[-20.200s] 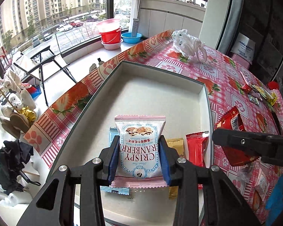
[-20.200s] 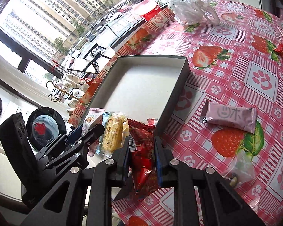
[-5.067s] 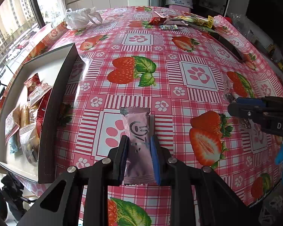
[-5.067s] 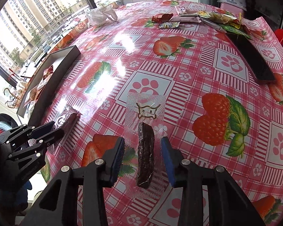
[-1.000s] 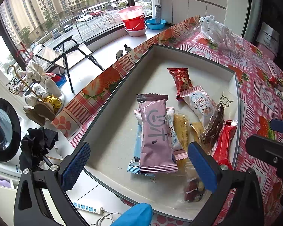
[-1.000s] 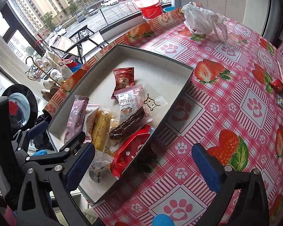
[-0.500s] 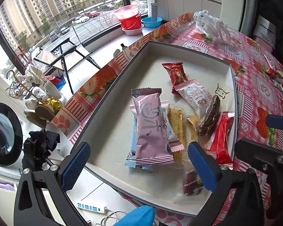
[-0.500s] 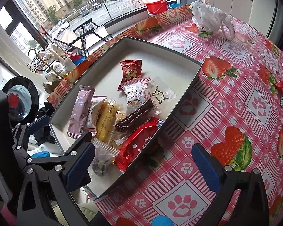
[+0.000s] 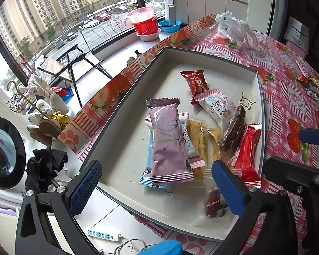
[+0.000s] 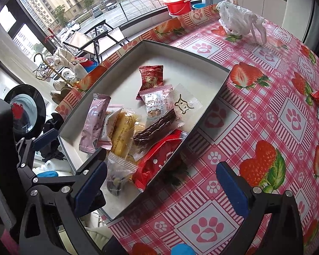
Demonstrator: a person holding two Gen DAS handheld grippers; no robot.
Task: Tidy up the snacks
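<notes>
Both grippers hover over the tray (image 9: 121,148), jaws spread wide and empty: left gripper (image 9: 157,189) at lower centre, right gripper (image 10: 161,186) likewise. The pink snack packet (image 9: 169,146) lies mid-frame (atop other wrappers).

Daylit windows (image 9: 59,19) overlook apartment towers; a folding chair (image 9: 74,63) stands below.

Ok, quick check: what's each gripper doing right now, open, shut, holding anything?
Left gripper: jaws wide open, holding nothing, above the snack box.
Right gripper: jaws wide open, holding nothing.
</notes>
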